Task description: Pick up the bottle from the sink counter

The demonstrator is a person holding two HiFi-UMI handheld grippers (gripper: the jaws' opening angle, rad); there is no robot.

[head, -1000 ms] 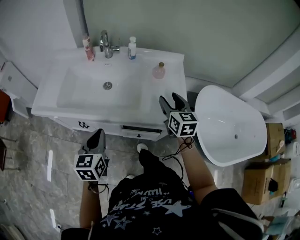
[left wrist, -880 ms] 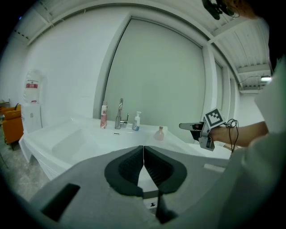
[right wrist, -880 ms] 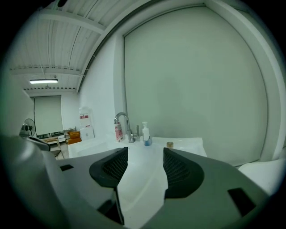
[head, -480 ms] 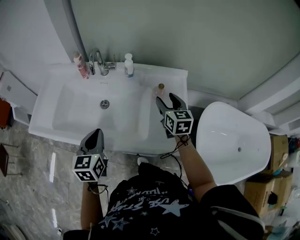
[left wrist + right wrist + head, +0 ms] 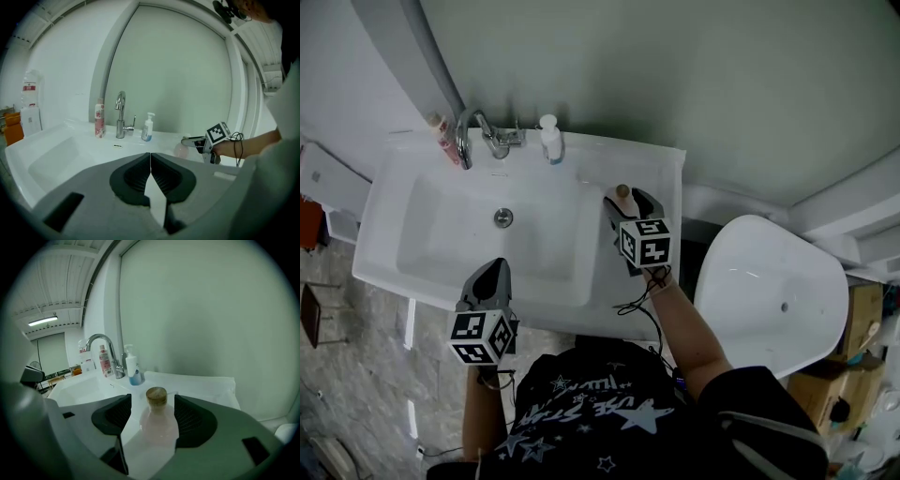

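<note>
A small round pink bottle (image 5: pixel 158 426) with a tan cap (image 5: pixel 622 191) stands on the right side of the white sink counter (image 5: pixel 664 178). My right gripper (image 5: pixel 627 201) reaches over the counter and its jaws stand one on each side of the bottle. They are opening, and I see no pad pressing on the glass. From the left gripper view the bottle (image 5: pixel 181 150) sits just at the right gripper's tips. My left gripper (image 5: pixel 494 273) hangs in front of the basin's front edge, shut and empty.
At the back of the counter stand a chrome faucet (image 5: pixel 474 133), a white pump dispenser (image 5: pixel 549 138) and a pink tube (image 5: pixel 441 134). The basin (image 5: pixel 459 234) lies left of the bottle. A white toilet bowl (image 5: pixel 769 291) is at the right, with cardboard boxes (image 5: pixel 865 309) beyond it.
My right gripper has travelled forward from the counter's front edge to the pink bottle and now straddles it. The left gripper has hardly shifted.
</note>
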